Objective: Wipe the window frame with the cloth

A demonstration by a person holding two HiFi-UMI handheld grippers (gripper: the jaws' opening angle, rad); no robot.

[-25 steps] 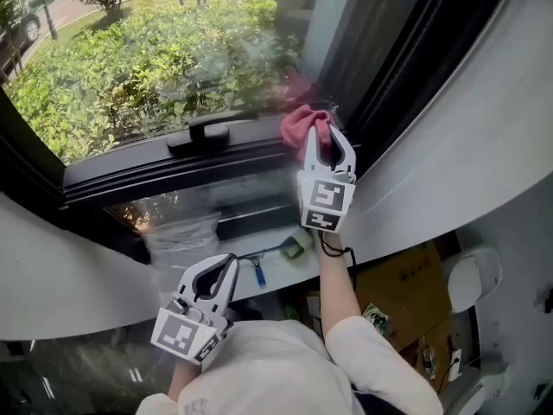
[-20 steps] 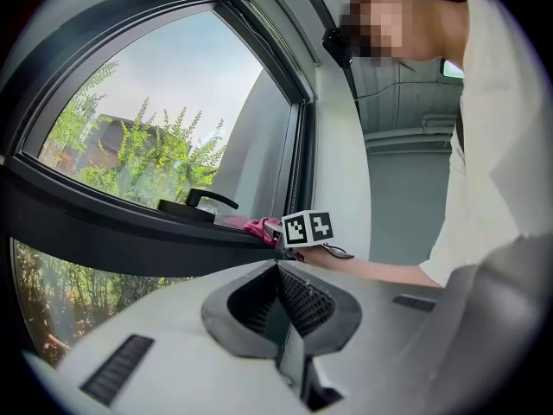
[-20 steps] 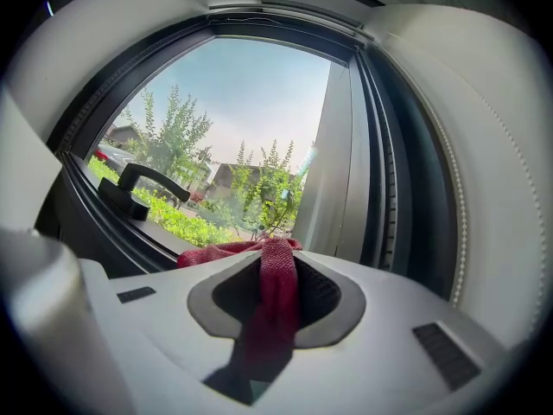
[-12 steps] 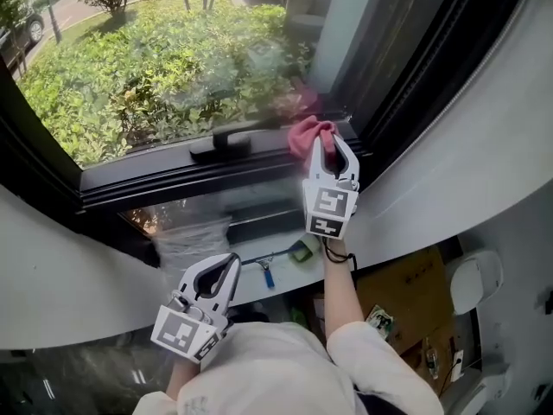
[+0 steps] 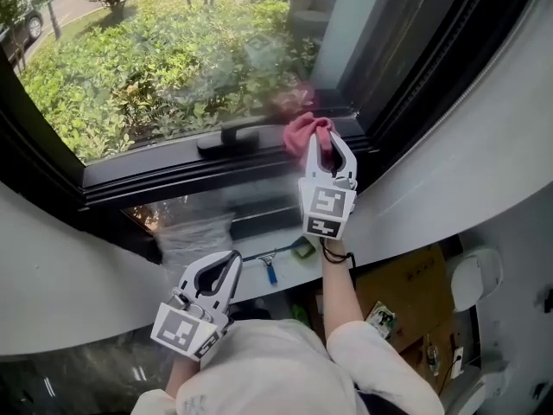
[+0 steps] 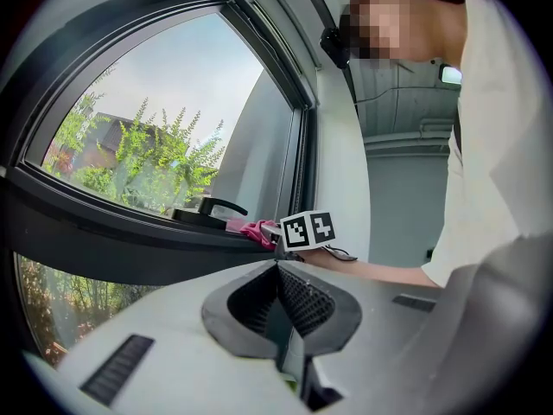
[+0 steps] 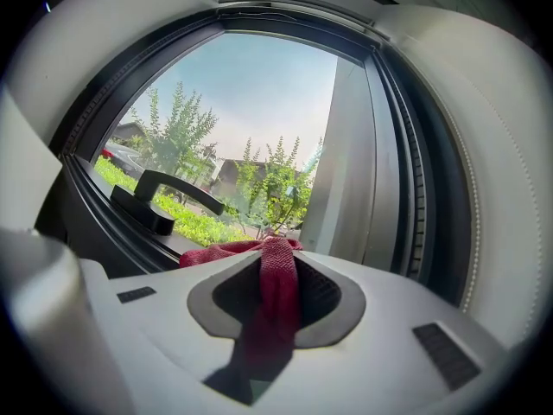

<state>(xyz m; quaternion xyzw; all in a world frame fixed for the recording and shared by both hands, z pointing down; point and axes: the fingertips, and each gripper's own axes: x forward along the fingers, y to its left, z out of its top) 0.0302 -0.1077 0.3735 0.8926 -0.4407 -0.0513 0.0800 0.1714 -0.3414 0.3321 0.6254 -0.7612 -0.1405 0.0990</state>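
Head view: the dark window frame point(image 5: 173, 180) crosses the picture's middle. My right gripper point(image 5: 328, 145), at centre, has its jaws pinching the pink cloth point(image 5: 300, 131) against that frame, just right of the handle point(image 5: 228, 138). My left gripper point(image 5: 226, 264), lower left, has its jaws pressed together on nothing.

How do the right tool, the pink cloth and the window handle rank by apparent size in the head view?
Largest: right tool, clearly.
Then: window handle and pink cloth look about alike. The cloth is partly hidden between the tool's jaws, so I won't rank those two.
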